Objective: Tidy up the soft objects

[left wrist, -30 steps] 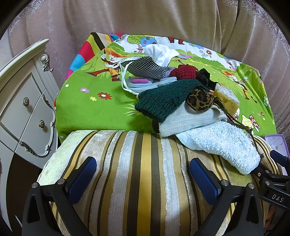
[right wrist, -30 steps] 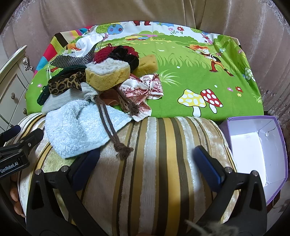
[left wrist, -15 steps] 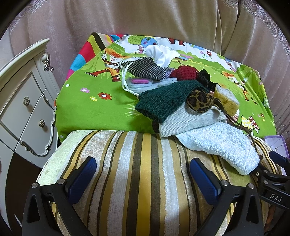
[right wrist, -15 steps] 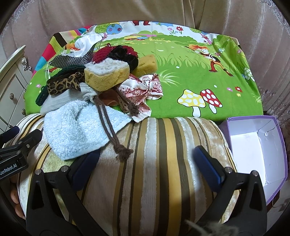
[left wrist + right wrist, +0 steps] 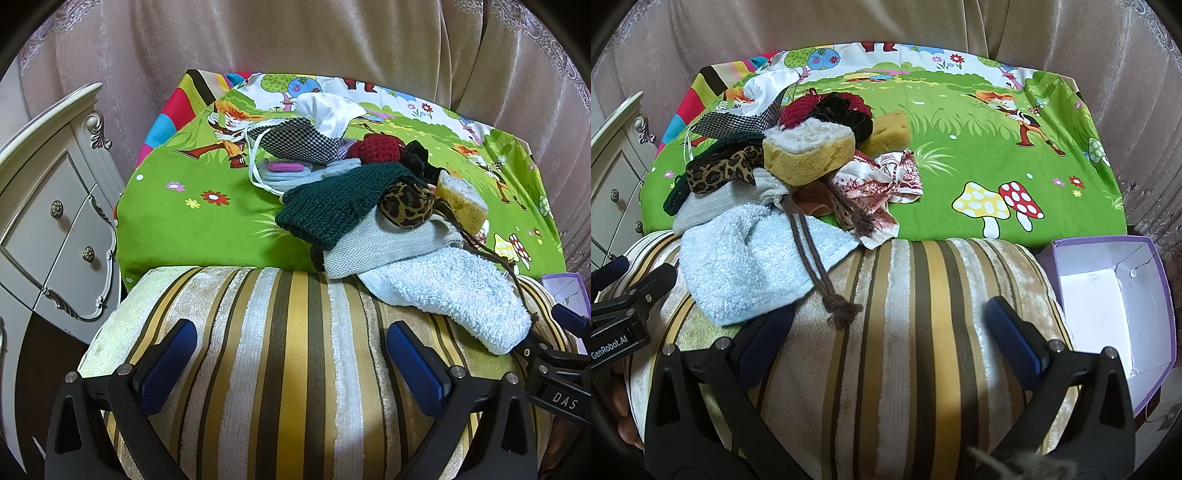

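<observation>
left claw [image 5: 291, 363] spread | pile [image 5: 369, 206] well ahead, rightward | towel [image 5: 454, 299] nearest

The left gripper [image 5: 291, 363], black-framed with blue padded fingers [image 5: 168, 363], has its jaws spread wide and empty. The right gripper [image 5: 890, 343], of the same black frame and blue pads [image 5: 1014, 345], is likewise agape, holding nothing. Both point forward, side by side.

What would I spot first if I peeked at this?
A jumbled pile of soft things sits on the bright green cartoon cloth: a yellow sponge on top, a light blue towel spilling onto the striped cushion. An empty purple box waits at the right.
</observation>
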### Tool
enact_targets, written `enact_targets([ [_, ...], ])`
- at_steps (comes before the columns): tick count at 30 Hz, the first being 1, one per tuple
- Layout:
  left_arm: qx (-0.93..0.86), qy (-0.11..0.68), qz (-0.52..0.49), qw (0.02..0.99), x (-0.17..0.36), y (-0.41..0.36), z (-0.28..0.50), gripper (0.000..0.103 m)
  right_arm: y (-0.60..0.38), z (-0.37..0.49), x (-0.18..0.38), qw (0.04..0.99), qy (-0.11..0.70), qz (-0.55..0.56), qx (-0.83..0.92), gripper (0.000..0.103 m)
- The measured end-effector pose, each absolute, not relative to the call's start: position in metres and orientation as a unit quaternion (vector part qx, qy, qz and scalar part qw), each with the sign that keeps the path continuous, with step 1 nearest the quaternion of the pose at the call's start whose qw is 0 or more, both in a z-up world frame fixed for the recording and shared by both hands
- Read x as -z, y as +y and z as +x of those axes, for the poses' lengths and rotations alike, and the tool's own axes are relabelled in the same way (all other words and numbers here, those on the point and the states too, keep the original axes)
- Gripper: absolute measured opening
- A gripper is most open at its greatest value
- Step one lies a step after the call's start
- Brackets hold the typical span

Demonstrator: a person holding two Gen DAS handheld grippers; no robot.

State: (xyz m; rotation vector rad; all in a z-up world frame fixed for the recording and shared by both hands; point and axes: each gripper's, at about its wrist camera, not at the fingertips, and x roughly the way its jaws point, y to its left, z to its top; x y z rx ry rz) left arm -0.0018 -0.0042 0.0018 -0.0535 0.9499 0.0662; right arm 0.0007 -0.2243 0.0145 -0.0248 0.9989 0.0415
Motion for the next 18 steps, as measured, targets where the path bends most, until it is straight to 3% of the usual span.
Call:
enact_targets([
  [18, -0.025, 0.434, -0.036, 0.900, -0.011, 0.000, -0.008, 0.101, -0.231, -0.001, -0.028, 0.878, 0.475, 0.009, -0.051, 0.103],
])
